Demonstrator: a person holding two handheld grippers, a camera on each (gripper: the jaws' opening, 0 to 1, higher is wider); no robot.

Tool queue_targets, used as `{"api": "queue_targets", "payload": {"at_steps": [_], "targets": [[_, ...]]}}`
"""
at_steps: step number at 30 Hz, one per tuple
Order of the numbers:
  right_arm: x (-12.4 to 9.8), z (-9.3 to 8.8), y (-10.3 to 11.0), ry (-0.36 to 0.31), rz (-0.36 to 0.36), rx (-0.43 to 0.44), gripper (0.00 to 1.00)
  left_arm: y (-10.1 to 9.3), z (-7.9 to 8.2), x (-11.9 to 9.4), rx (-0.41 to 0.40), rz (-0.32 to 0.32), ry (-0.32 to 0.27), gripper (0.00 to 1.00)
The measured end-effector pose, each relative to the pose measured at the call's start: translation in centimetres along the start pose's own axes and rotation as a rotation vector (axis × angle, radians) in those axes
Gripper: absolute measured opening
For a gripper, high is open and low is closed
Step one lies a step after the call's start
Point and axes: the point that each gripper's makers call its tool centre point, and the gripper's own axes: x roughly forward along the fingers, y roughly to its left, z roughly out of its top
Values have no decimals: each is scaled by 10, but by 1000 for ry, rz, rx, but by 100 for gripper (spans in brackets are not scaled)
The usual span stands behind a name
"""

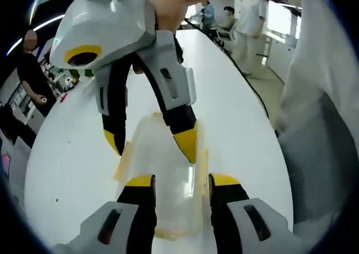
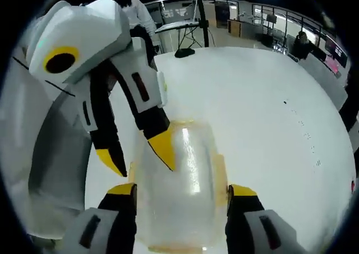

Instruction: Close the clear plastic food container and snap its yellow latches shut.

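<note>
From my left gripper [image 1: 180,181], the clear plastic container [image 1: 168,175] lies on the white table [image 1: 78,153] between my spread jaws, yellow tips flanking its near end; whether they touch it I cannot tell. My right gripper [image 1: 151,144] reaches in from the far side, its jaws also apart, one tip over the lid and the other beside a yellow latch [image 1: 124,158]. In the right gripper view the container [image 2: 179,192] sits between those parted jaws [image 2: 182,189], with the left gripper [image 2: 140,156] opposite.
</note>
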Motion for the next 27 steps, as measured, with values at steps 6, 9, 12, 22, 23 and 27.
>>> {"api": "queue_targets", "payload": {"at_steps": [6, 9, 12, 22, 23, 27], "targets": [[-1, -4, -3, 59, 15, -20, 62, 1, -2, 2, 9, 3, 6, 35], [-1, -3, -3, 72, 16, -37, 61, 2, -1, 2, 5, 3, 3, 36], [0, -3, -2, 96, 18, -54, 60, 3, -4, 5, 86, 27, 31, 38], [1, -4, -2, 136, 22, -52, 60, 1, -3, 10, 141, 51, 54, 41], [1, -4, -2, 137, 23, -51, 60, 2, -3, 10, 157, 58, 63, 41], [1, -4, -2, 133, 24, -51, 60, 3, -2, 15, 178, 74, 81, 43]]}}
